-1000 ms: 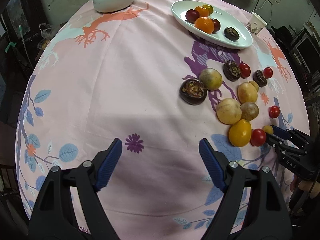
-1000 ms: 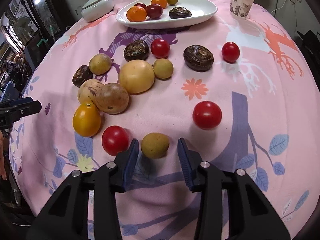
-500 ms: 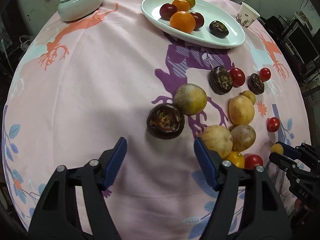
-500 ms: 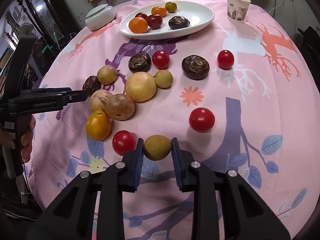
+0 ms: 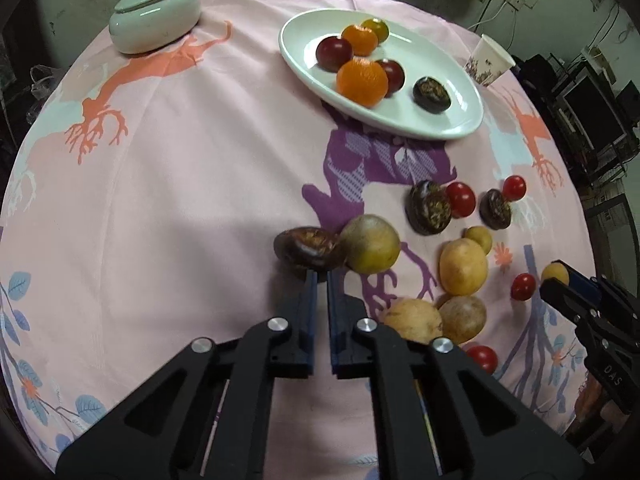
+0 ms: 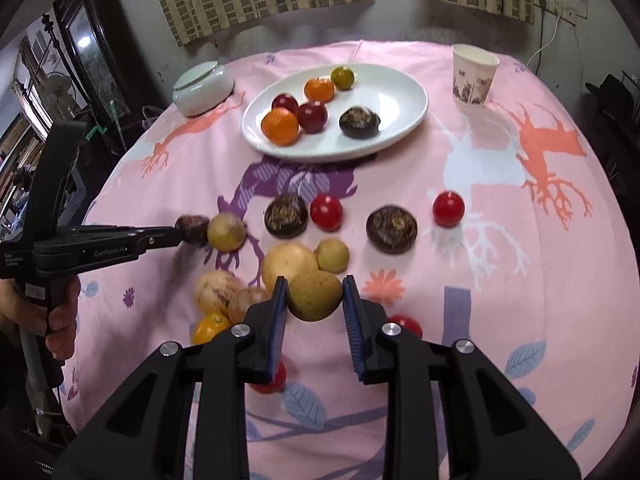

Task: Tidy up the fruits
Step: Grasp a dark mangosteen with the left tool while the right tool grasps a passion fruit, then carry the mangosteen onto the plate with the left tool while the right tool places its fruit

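My left gripper [image 5: 322, 276] is shut on the near edge of a dark brown fruit [image 5: 309, 248], which sits next to a tan round fruit [image 5: 372, 249]. My right gripper [image 6: 315, 296] is shut on a small tan-green round fruit [image 6: 314, 295] and holds it above the cloth. It also shows at the right edge of the left wrist view [image 5: 555, 272]. A white oval plate [image 6: 394, 96] at the back holds oranges, dark red fruits and one dark brown fruit. Several loose fruits and red tomatoes lie on the pink tablecloth [image 6: 500, 264].
A pale green lidded bowl [image 5: 156, 14] stands at the back left. A paper cup [image 6: 474, 74] stands right of the plate. The left gripper [image 6: 120, 240] and the hand holding it show at the left of the right wrist view. The round table's edges drop away on all sides.
My left gripper moved forward and shut on the dark brown fruit. My right gripper shut on the small tan-green fruit and lifted it off the cloth.
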